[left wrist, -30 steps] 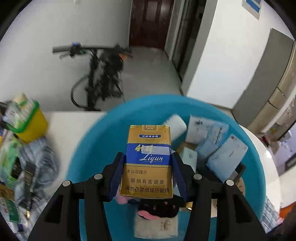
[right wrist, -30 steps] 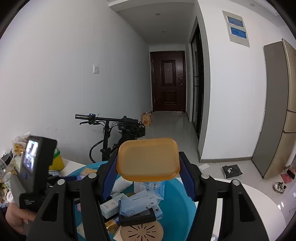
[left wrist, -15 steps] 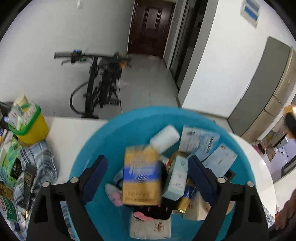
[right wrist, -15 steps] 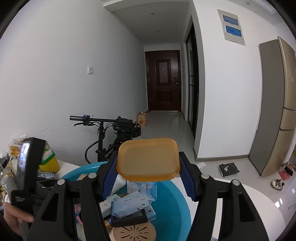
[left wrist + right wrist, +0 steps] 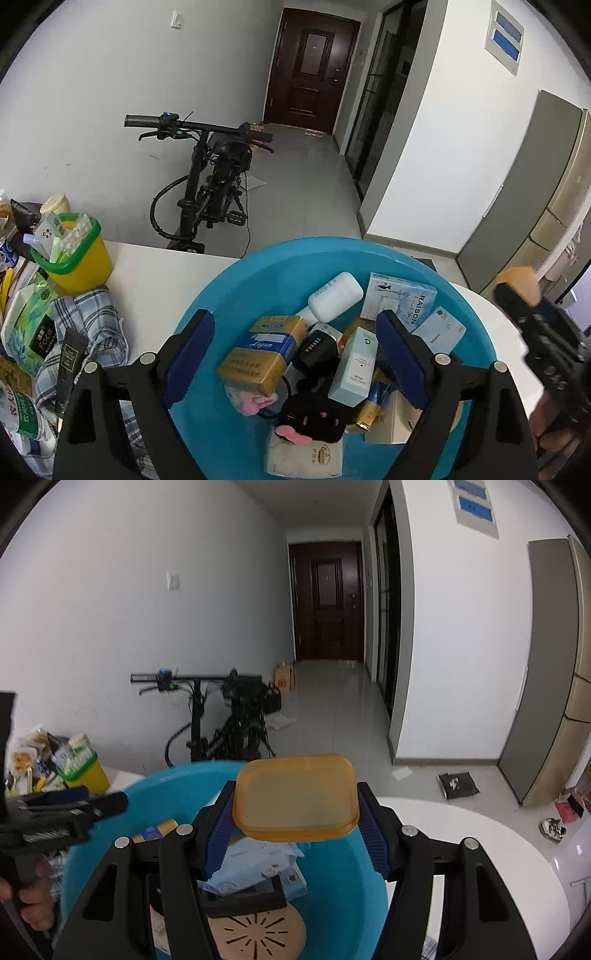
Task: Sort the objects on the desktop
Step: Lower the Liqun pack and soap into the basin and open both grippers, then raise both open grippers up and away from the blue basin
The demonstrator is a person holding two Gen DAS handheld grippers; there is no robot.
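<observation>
Gold cigarette pack [image 5: 264, 352] flat in basin [image 5: 236, 284], long axis leftward-near | left tongs [image 5: 295, 354] wide, empty | right tongs [image 5: 295, 825] clamping orange lid [image 5: 295, 797]

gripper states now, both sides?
Left gripper: open, holding nothing, above the blue basin.
Right gripper: shut on the orange lid, held over the basin.

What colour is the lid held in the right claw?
Translucent orange. The lid, pinched in the right claw, shows best in the right wrist view.
</observation>
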